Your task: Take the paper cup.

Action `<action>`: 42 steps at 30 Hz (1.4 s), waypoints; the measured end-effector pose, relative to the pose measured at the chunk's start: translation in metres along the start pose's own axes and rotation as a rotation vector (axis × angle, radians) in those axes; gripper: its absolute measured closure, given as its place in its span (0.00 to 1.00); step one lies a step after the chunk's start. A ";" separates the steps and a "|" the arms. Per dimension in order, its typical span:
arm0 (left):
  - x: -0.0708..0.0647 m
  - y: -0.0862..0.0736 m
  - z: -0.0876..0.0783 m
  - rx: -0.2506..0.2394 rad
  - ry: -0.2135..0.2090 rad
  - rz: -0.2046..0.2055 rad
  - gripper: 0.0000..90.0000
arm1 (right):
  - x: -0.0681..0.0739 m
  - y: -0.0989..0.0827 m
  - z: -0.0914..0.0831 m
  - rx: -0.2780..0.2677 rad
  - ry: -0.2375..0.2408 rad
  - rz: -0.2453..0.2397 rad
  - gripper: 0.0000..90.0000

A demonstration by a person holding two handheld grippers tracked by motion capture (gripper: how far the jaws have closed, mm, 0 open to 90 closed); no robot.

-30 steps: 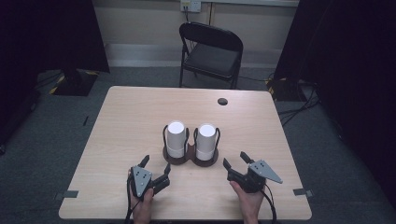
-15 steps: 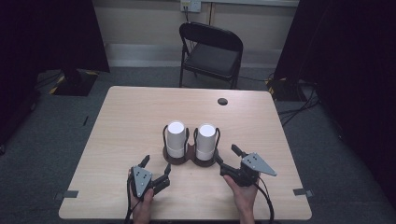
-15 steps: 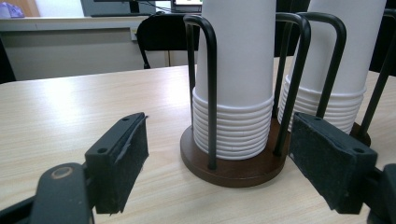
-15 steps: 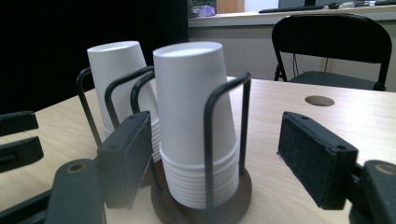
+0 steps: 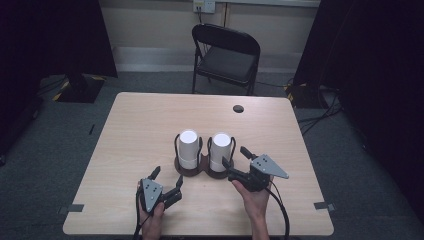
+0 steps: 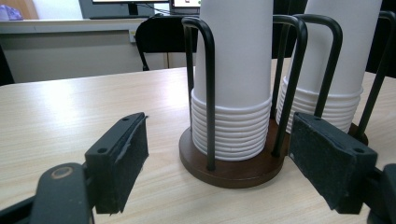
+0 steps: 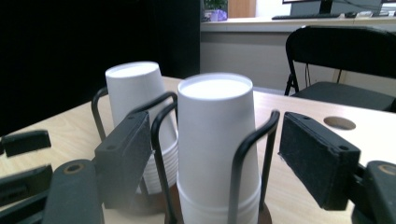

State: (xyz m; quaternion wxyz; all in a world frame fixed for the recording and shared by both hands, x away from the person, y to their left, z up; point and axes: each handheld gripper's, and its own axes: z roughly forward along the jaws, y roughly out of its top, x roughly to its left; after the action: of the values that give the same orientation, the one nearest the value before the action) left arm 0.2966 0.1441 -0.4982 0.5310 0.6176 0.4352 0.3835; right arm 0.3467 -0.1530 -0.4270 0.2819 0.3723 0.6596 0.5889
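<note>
Two stacks of upside-down white paper cups stand in black wire holders on round brown bases at the table's middle: the left stack (image 5: 188,147) (image 6: 233,70) (image 7: 137,93) and the right stack (image 5: 220,147) (image 6: 341,56) (image 7: 217,140). My left gripper (image 5: 167,176) (image 6: 219,154) rests low in front of the left stack, open, nothing between its pads. My right gripper (image 5: 233,155) (image 7: 217,149) hovers just right of the right stack at about cup height, aimed at it. Its jaws have just been opening slightly. The stack stands close ahead, framed by the pads, which do not touch it.
The light wooden table (image 5: 150,120) has a small round dark hole (image 5: 238,108) near its far right. A black folding chair (image 5: 225,52) stands beyond the far edge. A cable trails from each gripper over the near edge.
My right gripper has risen and moved forward and left, from near the table's front edge up beside the right cup stack. The left gripper has stayed put.
</note>
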 end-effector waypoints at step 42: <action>0.001 0.000 -0.001 -0.008 -0.004 -0.004 0.22 | -0.007 0.022 0.068 0.072 0.041 -0.040 0.27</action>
State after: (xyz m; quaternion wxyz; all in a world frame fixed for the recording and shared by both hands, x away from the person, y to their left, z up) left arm 0.2959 0.1450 -0.4984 0.5351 0.6153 0.4339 0.3832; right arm 0.4097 -0.1197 -0.4158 0.2665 0.3570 0.6932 0.5666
